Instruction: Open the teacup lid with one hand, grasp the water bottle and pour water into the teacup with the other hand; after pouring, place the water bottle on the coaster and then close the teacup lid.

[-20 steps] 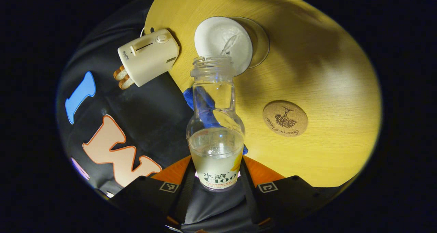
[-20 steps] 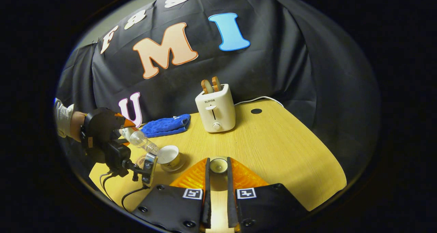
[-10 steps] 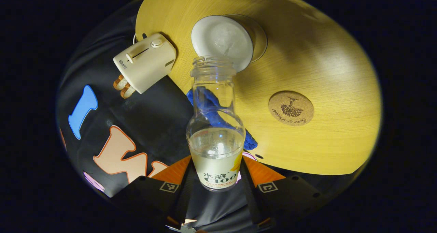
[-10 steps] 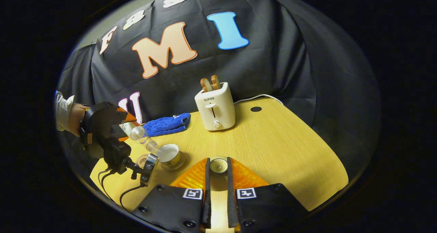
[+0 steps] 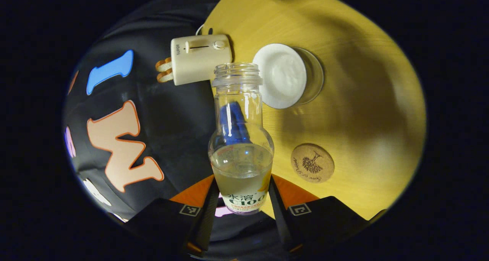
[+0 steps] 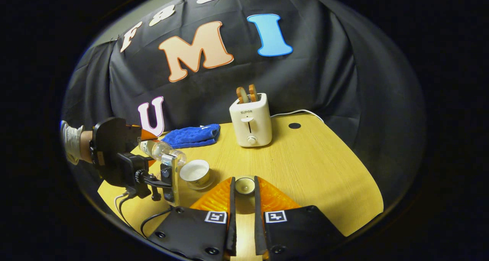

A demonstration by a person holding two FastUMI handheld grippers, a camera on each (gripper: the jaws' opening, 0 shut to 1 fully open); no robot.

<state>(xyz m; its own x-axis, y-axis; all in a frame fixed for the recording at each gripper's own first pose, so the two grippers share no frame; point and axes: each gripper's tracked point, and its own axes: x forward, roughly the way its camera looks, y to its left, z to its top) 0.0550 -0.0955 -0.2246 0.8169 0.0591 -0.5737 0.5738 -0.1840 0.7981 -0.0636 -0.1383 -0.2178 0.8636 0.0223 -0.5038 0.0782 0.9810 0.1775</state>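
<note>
**Bottle held off the cup, lid pinched aloft**

While the left gripper (image 5: 242,200) clamps the water bottle (image 5: 241,146) by its lower body, one finger pressing on each side at the label, the jaws stand only as far apart as the bottle is wide. Seen from the left gripper view, the bottle's open mouth points forward, with water filling roughly its lower third. Its mouth sits beside the rim of the teacup (image 5: 282,75), not over it. The uncovered white cup stands on the wooden table (image 5: 363,100). Nearer the gripper lies the round cork coaster (image 5: 312,163), bare, well apart from the cup.

From the right gripper view, the left gripper (image 6: 143,148) holds the bottle (image 6: 162,151) tilted close to level, its neck just left of the teacup (image 6: 195,173), a hand (image 6: 86,146) behind it. The right gripper (image 6: 244,186) pinches the small teacup lid (image 6: 244,185) between its fingertips, jaws nearly closed, above the tabletop.

A toaster (image 6: 251,120) and a blue cloth (image 6: 193,135) rest near the back edge
</note>
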